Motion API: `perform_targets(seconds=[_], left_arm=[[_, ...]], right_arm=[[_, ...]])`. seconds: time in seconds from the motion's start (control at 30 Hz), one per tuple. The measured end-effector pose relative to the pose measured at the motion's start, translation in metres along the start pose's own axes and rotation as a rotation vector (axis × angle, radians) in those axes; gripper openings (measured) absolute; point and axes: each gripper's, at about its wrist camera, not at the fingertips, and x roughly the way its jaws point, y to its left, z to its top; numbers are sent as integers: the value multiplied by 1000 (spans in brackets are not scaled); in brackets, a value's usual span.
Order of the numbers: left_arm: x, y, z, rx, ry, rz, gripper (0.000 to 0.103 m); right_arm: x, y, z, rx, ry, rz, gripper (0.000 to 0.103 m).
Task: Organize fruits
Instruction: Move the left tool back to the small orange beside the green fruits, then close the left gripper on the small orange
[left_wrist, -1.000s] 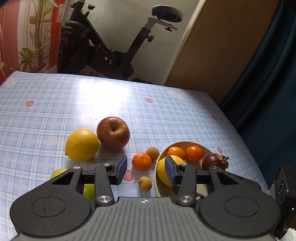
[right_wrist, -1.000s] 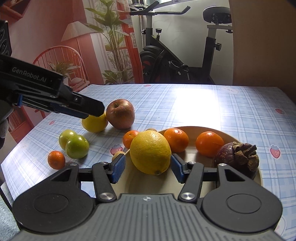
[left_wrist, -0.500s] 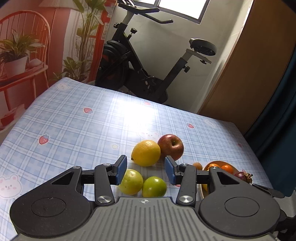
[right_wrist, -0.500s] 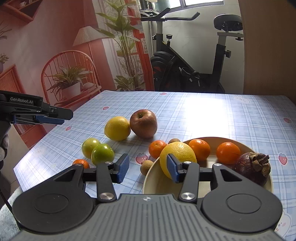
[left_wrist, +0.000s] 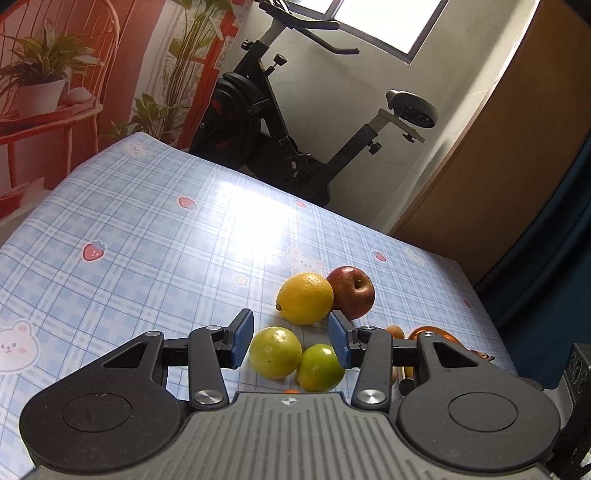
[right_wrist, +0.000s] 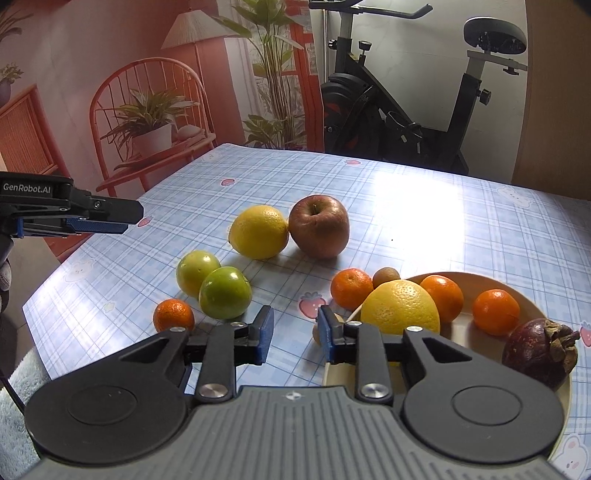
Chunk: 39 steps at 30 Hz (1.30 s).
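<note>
since a second ago the right gripper (right_wrist: 293, 334) has backed away from the big lemon in the plate (right_wrist: 402, 308), which sat between its pads then and now lies behind its right pad, left in the plate (right_wrist: 532, 306). its jaws have just been closing with nothing between them, and now stand at their narrowest with a small gap left between the blue pads over bare tablecloth (right_wrist: 406, 206). the left gripper (left_wrist: 291, 343) has swung off the plate toward the loose fruit; its view then showed the plate, now two green fruits.

both grippers point downward at a slant over the table. the left one hangs above the cloth at the table's left side in the right wrist view, touching nothing there. its jaws are partly spread and hold nothing; in its own view the yellow-green fruit (left_wrist: 275, 352) and the green fruit (left_wrist: 320, 367) show in the gap, touching each other.

beyond them a loose lemon (left_wrist: 306, 298) leans against a red apple (left_wrist: 351, 287). the plate also holds two tangerines (right_wrist: 495, 312) and a dark mangosteen (right_wrist: 539, 350). another tangerine (right_wrist: 351, 288) and a small brown fruit (right_wrist: 386, 277) lie just outside its rim, and one more tangerine (right_wrist: 173, 315) sits near the green pair.
</note>
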Motion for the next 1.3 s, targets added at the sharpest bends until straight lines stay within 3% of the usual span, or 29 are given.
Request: perform_targets(seconds=[0.23, 0.4, 0.5, 0.87, 0.93, 1.3], left_arm=[[14, 2, -21, 51, 49, -4, 47], [25, -5, -43, 151, 87, 0, 47], [32, -3, -49, 132, 137, -2, 47], [44, -9, -58, 150, 190, -16, 46], [45, -8, -60, 150, 184, -10, 36], [25, -4, -45, 106, 88, 20, 36]], right_arm=[[9, 0, 8, -19, 1, -56, 30], [9, -4, 9, -11, -12, -71, 30], [12, -6, 3, 15, -13, -79, 30], [11, -10, 0, 30, -29, -59, 30], [11, -11, -1, 27, -27, -58, 30], [23, -10, 20, -87, -23, -116, 30]])
